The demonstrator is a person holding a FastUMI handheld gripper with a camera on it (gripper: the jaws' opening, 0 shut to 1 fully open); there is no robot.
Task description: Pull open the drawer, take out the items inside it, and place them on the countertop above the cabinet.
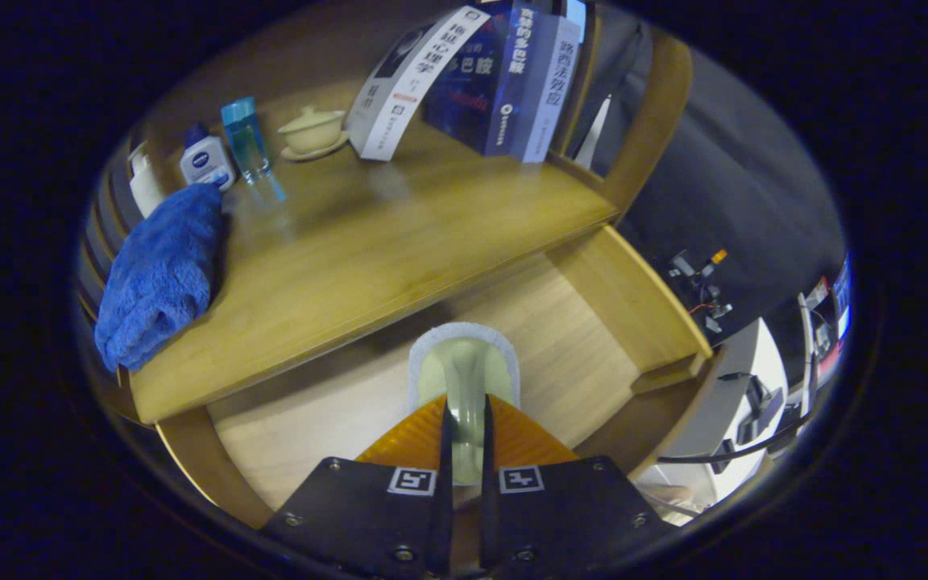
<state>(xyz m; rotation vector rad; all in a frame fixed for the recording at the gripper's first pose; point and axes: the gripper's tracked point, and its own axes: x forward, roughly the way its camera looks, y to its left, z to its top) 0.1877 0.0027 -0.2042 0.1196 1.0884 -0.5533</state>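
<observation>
Gripper [464, 419] at lower centre: I'm pinching the pale green brush [464, 379] by its handle, holding it over the open drawer [577, 338]; countertop [399, 234] is sitting upper left, carrying a blue towel [159, 274].

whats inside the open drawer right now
The drawer holds a pale brush-like item with a white fuzzy rim, its handle pinched between the gripper fingers. The light wood bottom around it looks bare. The part under the countertop is hidden.
</observation>
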